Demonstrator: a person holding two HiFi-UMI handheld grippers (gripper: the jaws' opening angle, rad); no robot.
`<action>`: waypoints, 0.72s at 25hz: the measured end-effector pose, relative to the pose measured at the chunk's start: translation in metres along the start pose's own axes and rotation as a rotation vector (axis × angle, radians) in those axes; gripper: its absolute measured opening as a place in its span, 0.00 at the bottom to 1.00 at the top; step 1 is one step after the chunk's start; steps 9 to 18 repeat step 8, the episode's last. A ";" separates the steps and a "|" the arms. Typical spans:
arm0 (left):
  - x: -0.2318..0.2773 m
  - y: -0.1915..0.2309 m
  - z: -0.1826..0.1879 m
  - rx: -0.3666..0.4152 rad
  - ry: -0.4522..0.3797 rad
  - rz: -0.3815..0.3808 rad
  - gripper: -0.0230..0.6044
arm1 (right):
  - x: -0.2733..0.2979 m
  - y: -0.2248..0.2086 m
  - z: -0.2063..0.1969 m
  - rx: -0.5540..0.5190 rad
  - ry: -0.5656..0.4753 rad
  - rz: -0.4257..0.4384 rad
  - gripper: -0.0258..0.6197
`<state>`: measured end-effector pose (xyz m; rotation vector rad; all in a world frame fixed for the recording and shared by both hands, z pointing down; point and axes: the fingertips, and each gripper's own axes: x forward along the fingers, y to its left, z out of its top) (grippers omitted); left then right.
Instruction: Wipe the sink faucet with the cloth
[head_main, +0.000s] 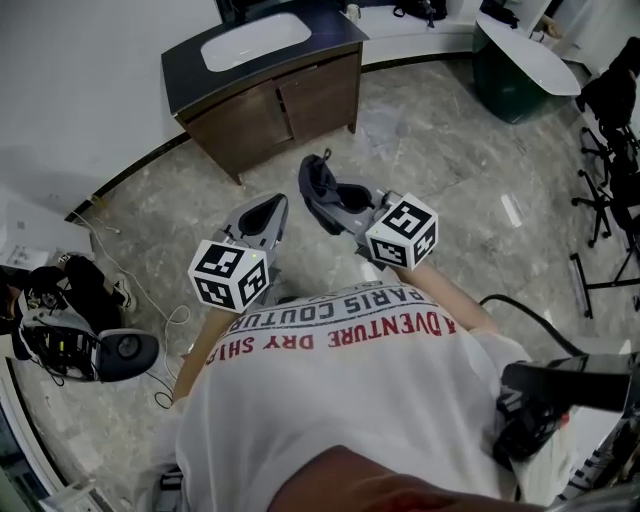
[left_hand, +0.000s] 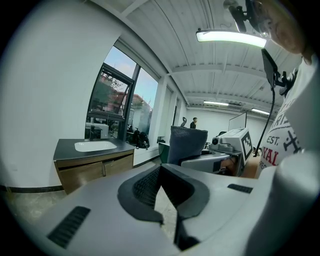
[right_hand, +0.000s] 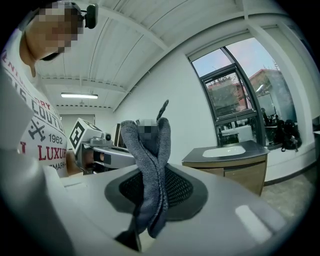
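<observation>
**Cloth clamped on the right, sink well ahead**

The sink (head_main: 255, 42) sits in a dark-topped cabinet (head_main: 300, 100) against the wall. It is well apart from both grippers, ahead of them and slightly left in the head view. The faucet is too small to make out there.

The left gripper (left_hand: 159, 167) has its fingers together at the tips, with nothing between them. The right gripper (right_hand: 148, 210) has its fingers clamped on the cloth (right_hand: 146, 160), a grey folded strip that stands up out of them, its long axis running along the fingers.

Neither gripper is clearly nearer the sink. I judge the person must close that gap before the right one can bring the cloth to the faucet.
</observation>
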<state>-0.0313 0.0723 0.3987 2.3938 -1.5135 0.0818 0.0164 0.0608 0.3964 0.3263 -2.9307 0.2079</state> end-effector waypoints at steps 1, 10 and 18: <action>-0.002 0.000 0.000 0.004 -0.004 -0.002 0.04 | 0.000 0.003 0.000 -0.004 -0.001 0.000 0.14; -0.028 -0.023 -0.010 0.027 -0.029 -0.007 0.04 | -0.017 0.036 -0.010 -0.023 -0.008 -0.001 0.14; -0.028 -0.023 -0.010 0.027 -0.029 -0.007 0.04 | -0.017 0.036 -0.010 -0.023 -0.008 -0.001 0.14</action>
